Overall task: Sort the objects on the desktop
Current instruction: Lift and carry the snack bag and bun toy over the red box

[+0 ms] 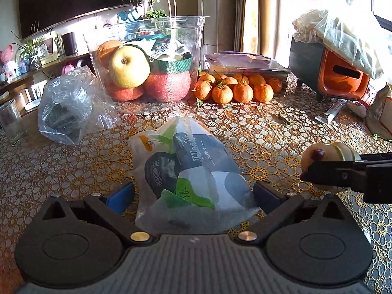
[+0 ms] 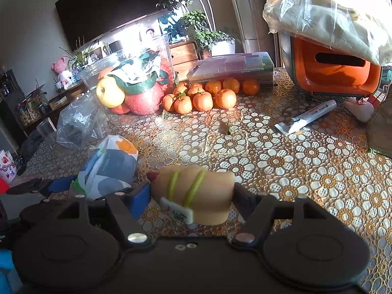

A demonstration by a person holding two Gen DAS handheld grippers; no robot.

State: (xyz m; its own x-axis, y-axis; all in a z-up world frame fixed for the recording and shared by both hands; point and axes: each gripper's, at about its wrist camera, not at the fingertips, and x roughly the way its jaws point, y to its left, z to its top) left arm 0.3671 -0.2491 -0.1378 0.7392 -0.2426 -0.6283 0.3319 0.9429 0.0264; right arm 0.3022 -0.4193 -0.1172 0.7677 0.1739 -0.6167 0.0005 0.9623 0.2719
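A plastic bag of tissue packs (image 1: 188,171) lies on the flowered tablecloth between the blue pads of my left gripper (image 1: 193,193); the jaws stand wide around it and I see a small gap at each pad. The bag also shows in the right wrist view (image 2: 110,166). My right gripper (image 2: 192,194) is shut on a beige plush toy (image 2: 196,191) with green bands and a white tag, held just above the cloth. The toy also shows in the left wrist view (image 1: 328,156), at the right.
A clear tub of fruit (image 1: 147,61) stands at the back, with mandarins (image 1: 232,88) beside it. A clear bag (image 1: 71,103) and a glass (image 1: 12,122) are at the left. An orange box (image 2: 330,71), a tube (image 2: 306,117) and a flat case (image 2: 232,66) are at the right.
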